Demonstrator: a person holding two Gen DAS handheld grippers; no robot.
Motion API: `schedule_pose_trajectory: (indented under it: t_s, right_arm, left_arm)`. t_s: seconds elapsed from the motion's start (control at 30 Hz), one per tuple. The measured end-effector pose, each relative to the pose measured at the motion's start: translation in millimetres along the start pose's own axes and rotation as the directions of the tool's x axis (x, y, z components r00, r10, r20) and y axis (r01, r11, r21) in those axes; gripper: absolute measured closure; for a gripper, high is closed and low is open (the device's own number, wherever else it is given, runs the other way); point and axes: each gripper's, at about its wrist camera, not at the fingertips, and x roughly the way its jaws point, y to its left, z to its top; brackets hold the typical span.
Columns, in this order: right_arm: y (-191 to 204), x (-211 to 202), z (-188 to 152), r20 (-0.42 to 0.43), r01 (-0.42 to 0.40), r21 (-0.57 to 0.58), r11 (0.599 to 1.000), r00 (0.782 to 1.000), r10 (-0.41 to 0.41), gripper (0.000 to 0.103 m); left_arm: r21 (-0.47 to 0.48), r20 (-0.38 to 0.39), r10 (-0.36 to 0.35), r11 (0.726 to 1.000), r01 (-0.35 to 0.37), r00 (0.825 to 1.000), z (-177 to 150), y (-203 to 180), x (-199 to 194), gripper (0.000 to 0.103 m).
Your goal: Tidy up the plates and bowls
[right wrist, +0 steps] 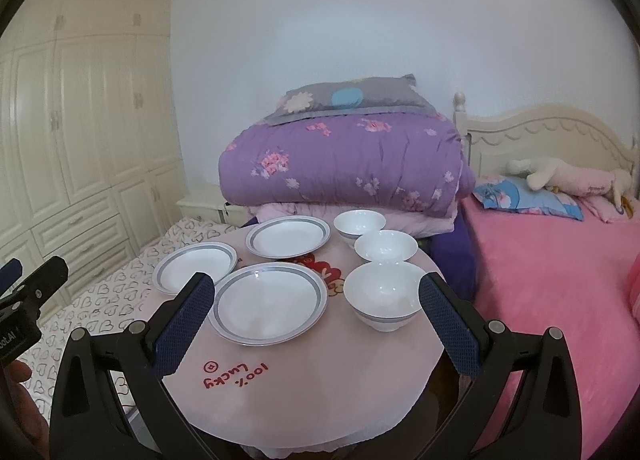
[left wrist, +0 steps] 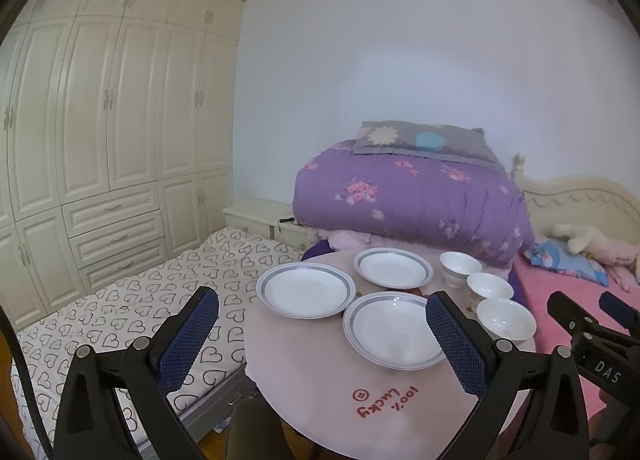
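1. The left tongs [left wrist: 320, 324] are hanging low over the near edge of the round table [left wrist: 320, 400], spread wide and gripping nothing; their blue textured pads [left wrist: 192, 336] are standing well apart.
2. The right tongs [right wrist: 316, 312] are likewise gaping and carrying nothing, hovering over the table's near edge beside the red "100% Lucky" lettering [right wrist: 236, 378].
3. Three shallow white plates, each ringed with a grey band near the rim, are lying flat in a loose triangle on the pink cloth: the nearest plate [right wrist: 272, 304] is sitting at the table's middle, the left plate [right wrist: 196, 266] is lying toward the left edge, and the far plate [right wrist: 288, 236] is resting near the far edge.
4. Three white bowls are standing upright in a row along the right edge: the nearest bowl [right wrist: 384, 296], showing a grey band low on its side, the middle bowl [right wrist: 386, 246], and the far bowl [right wrist: 360, 222].
5. Each piece is sitting singly, nothing stacked.
6. Behind the table's far edge, a folded purple floral quilt [right wrist: 344, 164] is lying under a grey pillow [right wrist: 348, 98].
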Motion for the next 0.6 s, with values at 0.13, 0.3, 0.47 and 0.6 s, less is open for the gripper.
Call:
schedule_pose_trajectory:
  t_s: [0.13,0.3,0.47,0.6]
  right_arm:
    - [0,-2,0,0.007,-0.004,-0.003,1.0,1.0,0.004,0.0]
    - [1,-8,0,0.018,-0.003,-0.007,1.0,1.0,0.003,0.0]
    - [3,-10,1,0.025,-0.002,-0.008,1.0,1.0,0.002,0.0]
    - [3,-11,0,0.025,-0.002,-0.009,1.0,1.0,0.002,0.0]
  left_arm:
    - [0.003,0.004,-0.004,1.0,0.004,1.0,-4,1,-2,0.001]
    - [-0.002,0.01,-0.011,1.0,0.011,1.0,-8,3,-4,0.001]
    - [-0.003,0.017,-0.013,1.0,0.013,1.0,-11,2,-3,0.001]
    - [-0.003,0.018,-0.015,1.0,0.015,1.0,-11,1,0,0.001]
